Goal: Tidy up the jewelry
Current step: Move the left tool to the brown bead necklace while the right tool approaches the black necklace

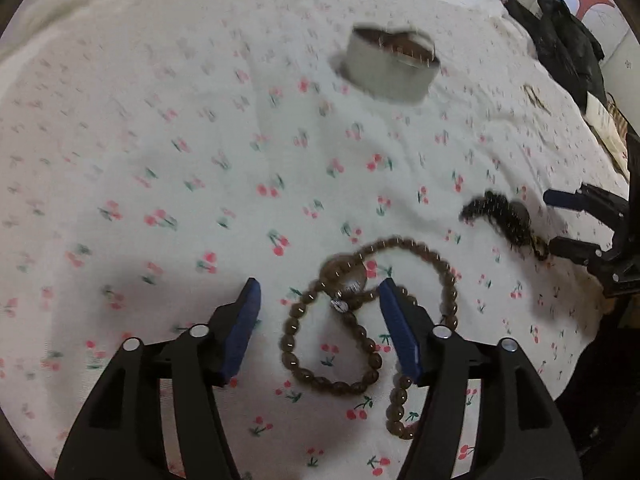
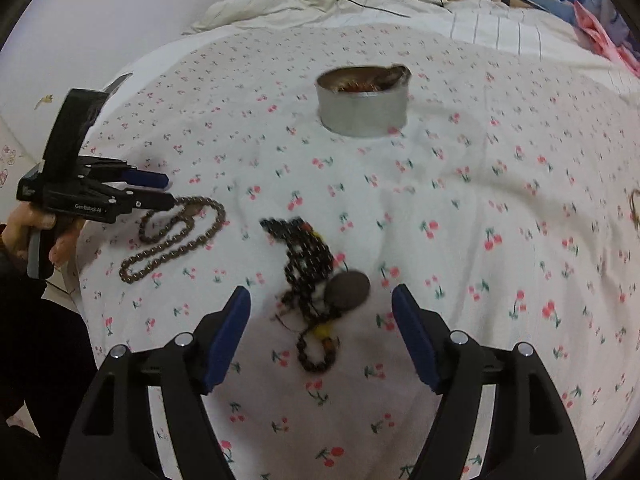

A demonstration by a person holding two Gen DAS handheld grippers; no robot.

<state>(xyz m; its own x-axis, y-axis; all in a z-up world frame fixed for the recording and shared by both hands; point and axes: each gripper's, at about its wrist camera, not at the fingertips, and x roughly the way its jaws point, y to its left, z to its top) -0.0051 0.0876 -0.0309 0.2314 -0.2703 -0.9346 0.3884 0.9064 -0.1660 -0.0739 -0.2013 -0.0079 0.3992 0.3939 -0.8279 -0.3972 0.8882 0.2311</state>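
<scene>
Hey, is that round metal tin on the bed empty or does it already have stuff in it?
Not empty. The tin stands upright and open, with brownish pieces visible inside below its rim; what they are is too blurred to tell.

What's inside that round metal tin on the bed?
The round metal tin holds a brownish heap with reddish glints, probably jewelry already put away; something dark pokes over its far rim. The wall hides the bottom, and blur hides detail.

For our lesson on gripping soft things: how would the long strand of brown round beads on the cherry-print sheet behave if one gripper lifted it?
The long strand of brown round beads lies in loose overlapping loops, so it would probably hang limp and swing. The glossy beads may slip between the pads. The open left gripper would likely pinch just one loop, leaving the rest to trail.
</scene>
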